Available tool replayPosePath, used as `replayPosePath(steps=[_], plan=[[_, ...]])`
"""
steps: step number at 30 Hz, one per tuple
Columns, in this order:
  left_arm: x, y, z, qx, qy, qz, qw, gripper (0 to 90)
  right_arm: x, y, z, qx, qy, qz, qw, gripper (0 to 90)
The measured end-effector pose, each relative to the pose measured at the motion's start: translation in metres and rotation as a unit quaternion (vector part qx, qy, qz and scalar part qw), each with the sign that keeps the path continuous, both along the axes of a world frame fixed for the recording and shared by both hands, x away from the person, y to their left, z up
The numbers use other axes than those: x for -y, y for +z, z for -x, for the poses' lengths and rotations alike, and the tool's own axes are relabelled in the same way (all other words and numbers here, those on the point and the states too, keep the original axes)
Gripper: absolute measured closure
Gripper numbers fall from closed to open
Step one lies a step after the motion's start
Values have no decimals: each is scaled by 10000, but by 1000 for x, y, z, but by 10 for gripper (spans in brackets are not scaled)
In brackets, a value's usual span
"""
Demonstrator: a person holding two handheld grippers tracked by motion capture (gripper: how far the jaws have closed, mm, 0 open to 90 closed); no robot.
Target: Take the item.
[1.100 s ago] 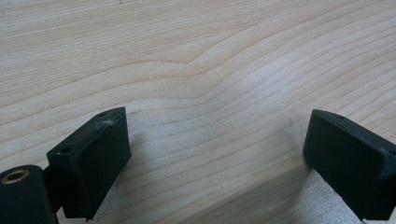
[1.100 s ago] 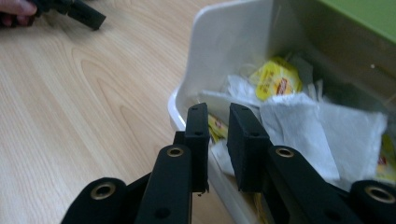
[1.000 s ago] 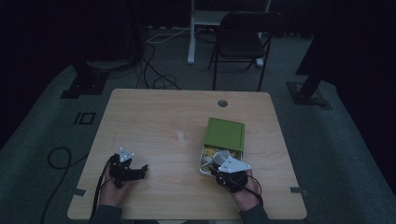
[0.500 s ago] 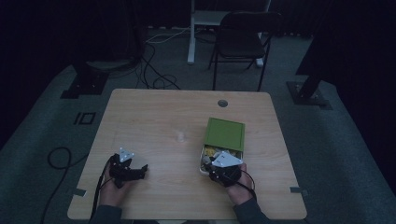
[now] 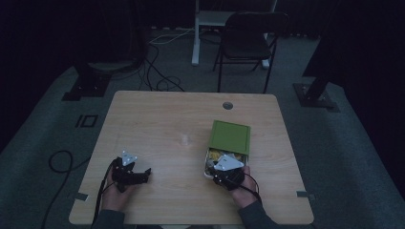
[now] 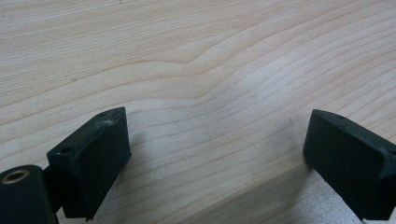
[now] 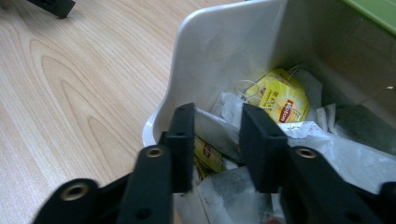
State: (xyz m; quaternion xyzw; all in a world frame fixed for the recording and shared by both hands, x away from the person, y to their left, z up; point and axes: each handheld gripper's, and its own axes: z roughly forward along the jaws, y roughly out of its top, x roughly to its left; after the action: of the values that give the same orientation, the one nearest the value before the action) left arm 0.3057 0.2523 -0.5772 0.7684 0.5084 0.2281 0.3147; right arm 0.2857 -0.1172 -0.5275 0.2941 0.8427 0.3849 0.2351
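Right gripper [image 7: 217, 140] has dipped into the box [image 7: 205, 56]; jaws just narrowed

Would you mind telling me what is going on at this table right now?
A person holds a gripper in each hand at a wooden table. The right gripper reaches into a white box of tea bags, its green lid slid partly back. Its jaws have just been closing, with tea bag paper between them; whether the pads grip it I cannot tell. The left gripper rests open over bare wood.
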Motion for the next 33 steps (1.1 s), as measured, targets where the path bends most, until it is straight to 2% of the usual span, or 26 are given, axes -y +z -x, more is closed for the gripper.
replayPosePath(steps=[1, 2, 6, 10, 15, 21, 23, 33], plan=[[0, 0, 0, 0, 0, 0, 10000, 80, 0, 0, 0, 0, 0, 0, 10000, 670], [0, 0, 0, 0, 0, 0, 10000, 80, 0, 0, 0, -16, 21, 30, 10000, 728], [0, 0, 0, 0, 0, -1, 10000, 80, -1, -1, 0, -31, 50, 82, 9999, 785], [0, 0, 0, 0, 0, 0, 10000, 80, 0, -1, 1, 26, 36, 80, 10000, 889], [0, 0, 0, 0, 0, -1, 10000, 80, 5, 5, 4, 135, 2, -52, 9999, 900], [0, 0, 0, 0, 0, 0, 10000, 80, 10, 11, 6, 150, -9, -181, 9997, 900], [0, 0, 0, 0, -1, -1, 10000, 80, 14, 16, 7, 122, 12, -350, 9993, 900], [0, 0, 0, 0, -2, -1, 10000, 80, 17, 30, 12, 251, -15, -431, 9988, 900]])
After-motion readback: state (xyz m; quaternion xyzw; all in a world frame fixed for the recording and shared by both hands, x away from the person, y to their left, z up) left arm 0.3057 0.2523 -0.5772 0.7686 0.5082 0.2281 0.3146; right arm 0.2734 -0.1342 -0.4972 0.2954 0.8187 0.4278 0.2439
